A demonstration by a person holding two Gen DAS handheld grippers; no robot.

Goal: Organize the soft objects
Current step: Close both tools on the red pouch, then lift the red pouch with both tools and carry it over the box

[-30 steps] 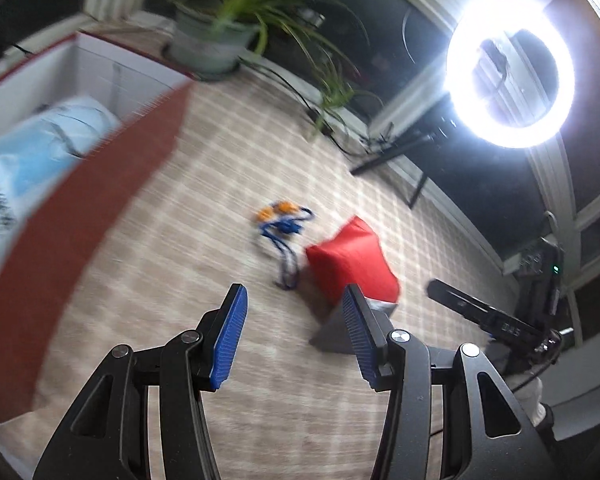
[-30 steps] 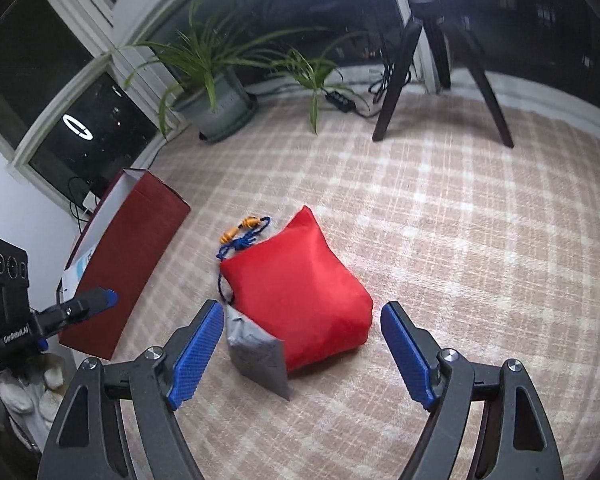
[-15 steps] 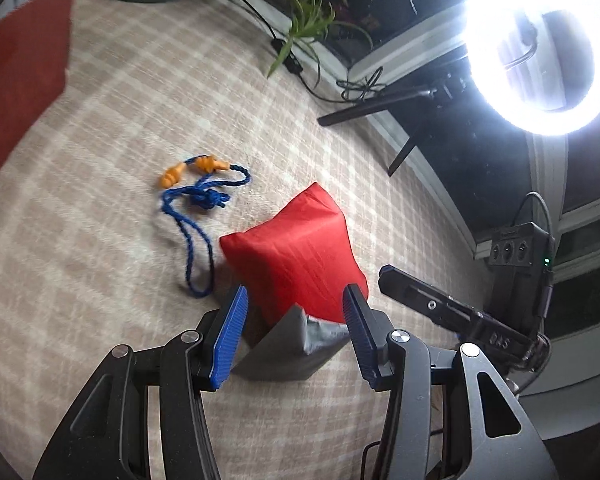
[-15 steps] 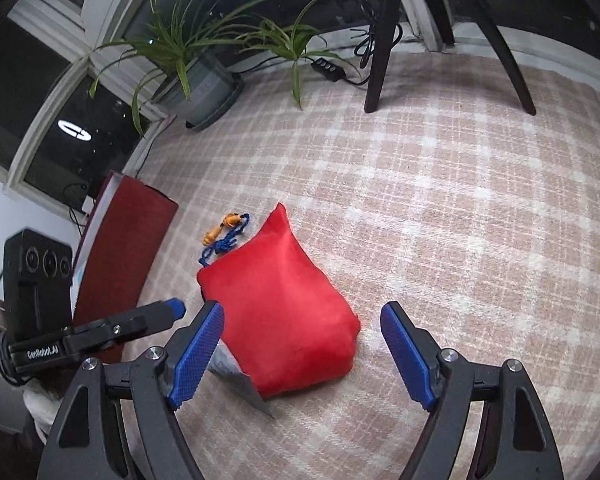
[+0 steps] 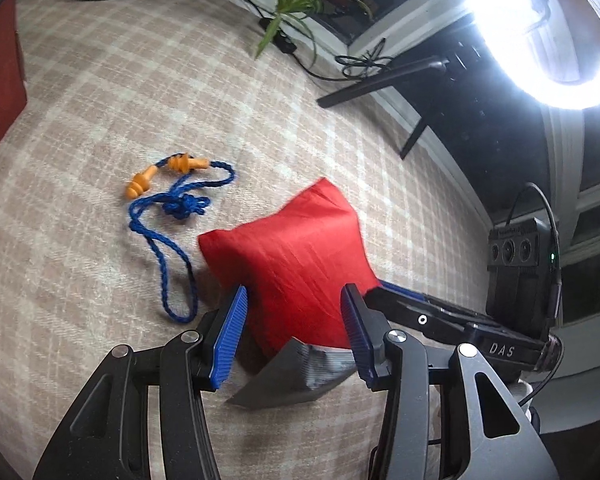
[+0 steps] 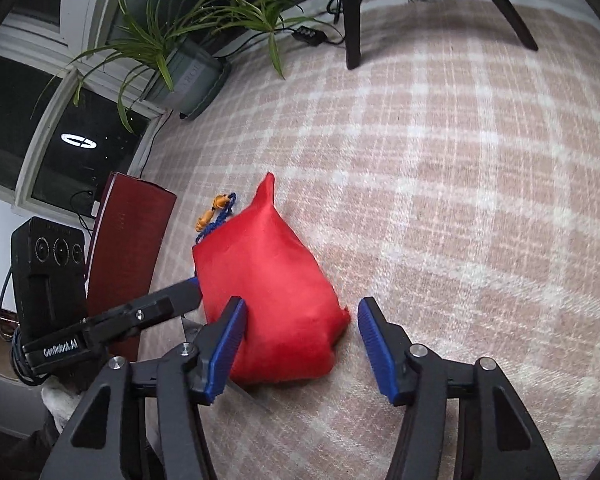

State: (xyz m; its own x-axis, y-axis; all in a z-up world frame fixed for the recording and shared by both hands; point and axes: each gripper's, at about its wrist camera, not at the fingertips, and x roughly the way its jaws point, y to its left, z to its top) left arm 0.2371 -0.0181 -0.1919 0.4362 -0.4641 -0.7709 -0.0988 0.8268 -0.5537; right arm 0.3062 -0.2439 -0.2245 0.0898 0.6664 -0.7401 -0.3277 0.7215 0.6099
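Nearest the left wrist camera, the left gripper (image 5: 290,338) is seen with its blue-padded jaws spread apart, nothing clamped between them; a flat grey foil-like pouch (image 5: 296,380) lies between and just under them, partly tucked beneath a puffy red fabric cushion-like bag (image 5: 288,256). The right gripper (image 6: 300,338) is likewise parted and empty, its jaws straddling the near end of the same red bag, which is seen resting on the checked beige woven mat (image 6: 460,200). Whether either pad is touching the fabric cannot be told.

Just beyond the bag, a pair of orange earplugs on a knotted blue cord (image 5: 172,200) lies on the mat. Farther off to the left, a dark red box wall (image 6: 128,264) stands, with a potted green plant (image 6: 180,64) at the far edge.

Several risks are judged likely. If both grippers are closed at once, the bag may be pulled in opposing directions. Slick fabric may slip from a shallow pinch, and the grey pouch may be dragged along or caught unintentionally.
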